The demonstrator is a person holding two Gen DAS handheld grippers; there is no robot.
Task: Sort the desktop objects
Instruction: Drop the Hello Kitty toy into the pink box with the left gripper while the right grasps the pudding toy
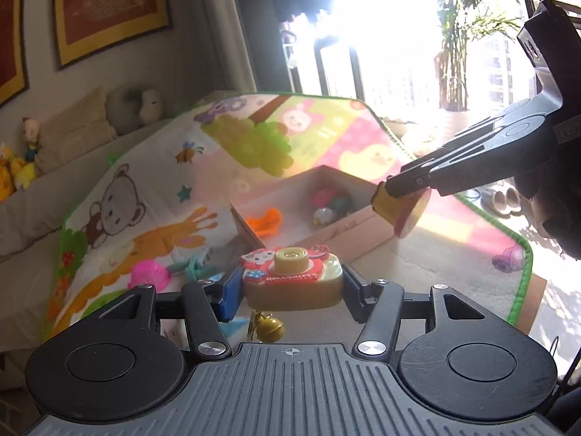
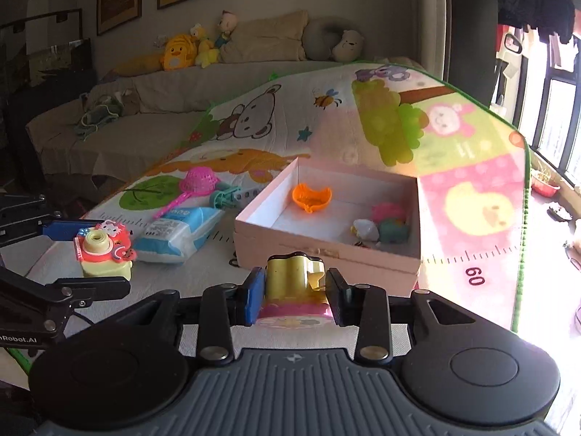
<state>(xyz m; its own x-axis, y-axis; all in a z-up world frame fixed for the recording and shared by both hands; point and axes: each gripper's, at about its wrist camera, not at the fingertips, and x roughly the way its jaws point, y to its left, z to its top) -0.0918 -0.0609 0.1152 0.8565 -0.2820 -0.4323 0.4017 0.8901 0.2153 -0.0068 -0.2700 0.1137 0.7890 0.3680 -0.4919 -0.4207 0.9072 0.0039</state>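
1. Left hand-held gripper [image 1: 290,283] is clenched on a toy camera [image 1: 292,278], red front with a yellow lens; a small bell [image 1: 270,328] dangles beneath. The toy hangs clear of the play mat [image 1: 417,261] covering the table.
2. Right hand-held gripper [image 2: 294,296] grasps a yellow toy with a pink base [image 2: 294,290], also off the surface, just short of the near wall of the pink box [image 2: 326,250].
3. Box already holds an orange piece [image 2: 311,197] and a few small toys [image 2: 385,223].
4. Step in hand, by my reading: carrying both pickups to the box.
5. Next move calls for passing over the near wall before letting go.
6. Left on the mat: pink strainer [image 2: 199,181], wipes pack [image 2: 179,232].
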